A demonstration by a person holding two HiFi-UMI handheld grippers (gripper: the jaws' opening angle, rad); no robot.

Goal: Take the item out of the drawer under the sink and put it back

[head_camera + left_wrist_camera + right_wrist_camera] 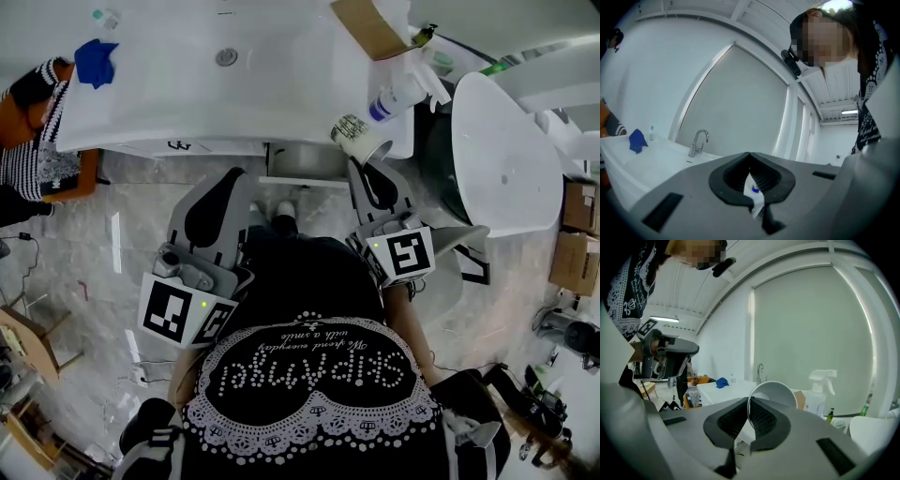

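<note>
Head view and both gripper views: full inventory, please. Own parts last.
sink counter: 1, white, top of head view
faucet: 1, chrome, on the counter
cloth: 1, blue, counter's left end
small bottle: 1, clear, behind the cloth
cardboard box: 1, brown, counter's right end
spray bottle: 1, white, beside that box
paper cup: 1, white inside, held by its rim
tub: 1, white, right of the counter
floor boxes: 2, brown, far right
bystander: 1, striped sleeve, left edge
left gripper: 1, grey, jaws together
right gripper: 1, grey, shut on the cup's rim
torso: 1, black printed top, bottom centre
</note>
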